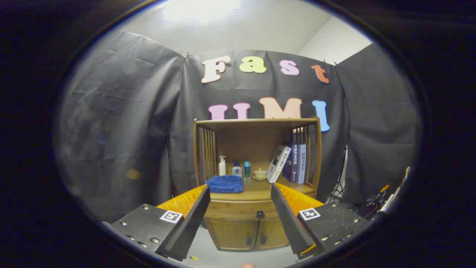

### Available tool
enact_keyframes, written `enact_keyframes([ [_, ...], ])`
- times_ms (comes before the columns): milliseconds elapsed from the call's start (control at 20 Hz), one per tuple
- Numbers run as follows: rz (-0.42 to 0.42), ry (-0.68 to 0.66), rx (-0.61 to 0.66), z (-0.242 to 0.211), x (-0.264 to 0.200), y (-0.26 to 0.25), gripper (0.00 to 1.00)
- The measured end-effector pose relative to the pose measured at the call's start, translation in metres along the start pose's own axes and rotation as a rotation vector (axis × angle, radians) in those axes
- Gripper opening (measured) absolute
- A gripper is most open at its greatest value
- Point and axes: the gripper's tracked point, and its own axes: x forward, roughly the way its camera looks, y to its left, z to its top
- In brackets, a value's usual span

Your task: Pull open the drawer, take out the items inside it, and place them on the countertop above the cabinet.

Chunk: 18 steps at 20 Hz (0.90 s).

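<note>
Between the tool's (238, 193) two fingers, which sit wide apart with nothing in them, you can see the drawer (240, 214) of the little wooden cabinet (238, 234), closed, with its dark knob (260, 214) well ahead of the tips. So I'd say we're at step one, the approach. Next move: line up on that knob and close in. Above the drawer, the bench (260, 191) already holds a blue towel (225, 184), small bottles (234, 168) and books (292, 163).
</note>
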Motion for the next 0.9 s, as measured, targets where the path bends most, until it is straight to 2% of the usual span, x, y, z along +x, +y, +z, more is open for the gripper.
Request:
enact_keyframes([
  [400, -0.092, -0.003, 0.034, 0.01, -0.008, -0.041, 0.98],
  [900, -0.11, 0.007, 0.033, 0.003, -0.003, -0.046, 0.98],
])
